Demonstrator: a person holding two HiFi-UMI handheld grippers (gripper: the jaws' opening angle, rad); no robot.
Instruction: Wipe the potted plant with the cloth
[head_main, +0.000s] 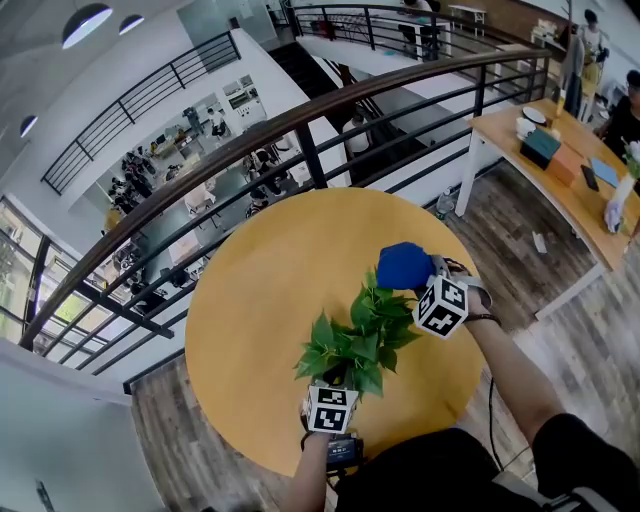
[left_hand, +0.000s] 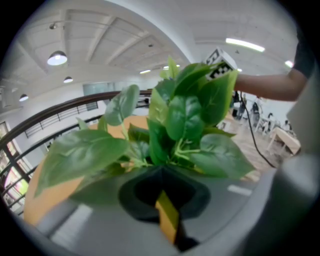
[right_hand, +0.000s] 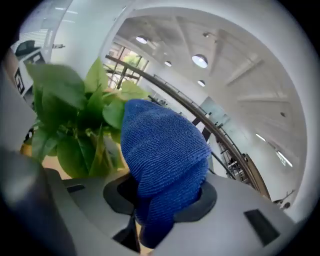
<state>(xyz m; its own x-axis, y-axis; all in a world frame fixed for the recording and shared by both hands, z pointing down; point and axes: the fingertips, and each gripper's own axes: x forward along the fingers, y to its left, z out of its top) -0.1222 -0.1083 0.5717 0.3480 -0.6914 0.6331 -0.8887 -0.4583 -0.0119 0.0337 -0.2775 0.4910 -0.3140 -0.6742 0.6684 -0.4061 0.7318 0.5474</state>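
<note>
My right gripper (head_main: 425, 282) clamps the blue cloth (head_main: 403, 265) beside the potted plant (head_main: 355, 340) near the table's (head_main: 260, 290) front edge. My left gripper (head_main: 336, 388) is fully closed at the plant's base.

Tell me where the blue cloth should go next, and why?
Probably move the right gripper, which is shut on the blue cloth, sideways onto the nearest upper leaf and stroke along it. The cloth sits right beside the potted plant, near its top leaves, and I can't tell whether it touches them. The left gripper is shut on the plant's lower end, so the plant should hold steady.
</note>
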